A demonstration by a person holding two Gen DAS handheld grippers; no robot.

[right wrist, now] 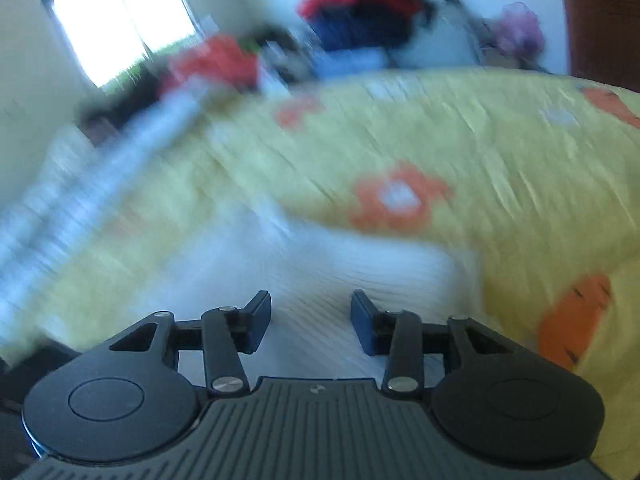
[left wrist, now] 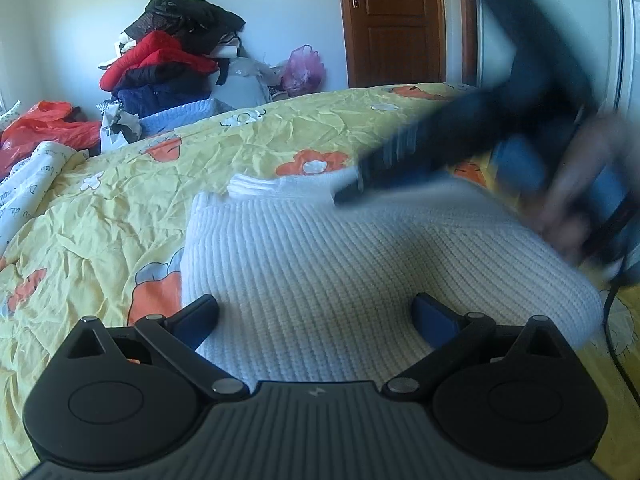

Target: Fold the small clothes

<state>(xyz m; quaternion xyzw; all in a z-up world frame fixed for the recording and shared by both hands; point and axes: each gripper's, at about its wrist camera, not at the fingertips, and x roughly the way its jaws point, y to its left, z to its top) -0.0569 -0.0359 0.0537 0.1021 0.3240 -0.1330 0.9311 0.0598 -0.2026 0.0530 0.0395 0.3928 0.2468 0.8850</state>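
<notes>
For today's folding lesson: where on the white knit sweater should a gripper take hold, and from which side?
Probably the thin left edge of the white knit sweater, approached from the bare yellow bedspread beside it. The sweater lies flat, so only its edges offer the pads a pinchable lip.

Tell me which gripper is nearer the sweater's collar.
Right. The right gripper reaches over the white sweater to just beside its collar. The left gripper hangs over the sweater's near end, opposite the collar.
</notes>
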